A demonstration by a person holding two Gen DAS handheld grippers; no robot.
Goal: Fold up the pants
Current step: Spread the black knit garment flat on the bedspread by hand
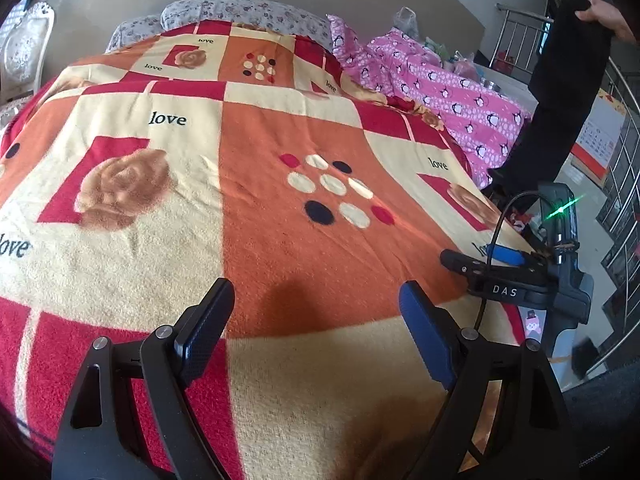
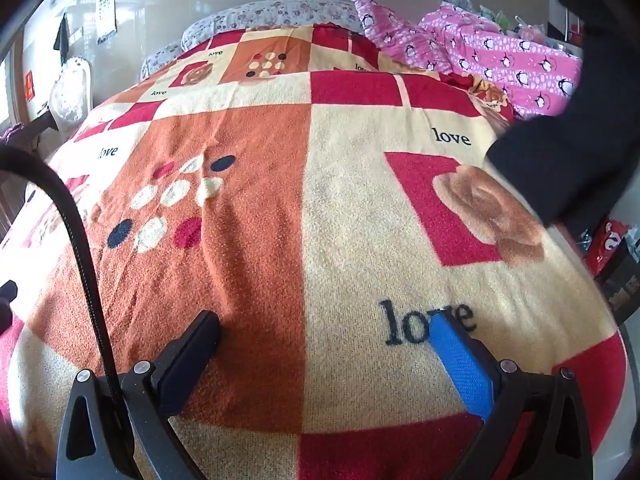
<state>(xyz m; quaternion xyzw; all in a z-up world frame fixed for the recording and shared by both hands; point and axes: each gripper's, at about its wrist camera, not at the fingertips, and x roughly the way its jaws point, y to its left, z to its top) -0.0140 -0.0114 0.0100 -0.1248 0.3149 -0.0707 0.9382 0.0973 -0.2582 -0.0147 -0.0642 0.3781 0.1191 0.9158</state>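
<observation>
Nearest us, the left hand-held gripper [image 1: 316, 300] stands wide apart over the bed, its black and blue ribbed pads holding nothing. The right hand-held gripper [image 2: 326, 324] is likewise spread wide and empty, one pad black, the other bright blue, hovering above a printed "love". Only the left wrist view shows the right tool from outside: a black body marked DAS with a green light, low over the bed's right edge. Only the right wrist view shows a black braided cable [image 2: 80, 232] arcing across its left side.

Beneath both lies a fleecy blanket [image 1: 256, 208], a nubby patchwork of orange, cream and red squares with roses and dots. Farther right, the black pants [image 1: 560, 92] hang limp and matte beyond the bed's far right edge; the left view shows a bare hand [image 1: 608, 16] gripping their top, while the right view shows only their dark, blurred cloth [image 2: 560, 168] overlapping the blanket corner. Beyond sit a pink penguin-print quilt [image 1: 448, 92] and grey floral pillows [image 1: 240, 12].
</observation>
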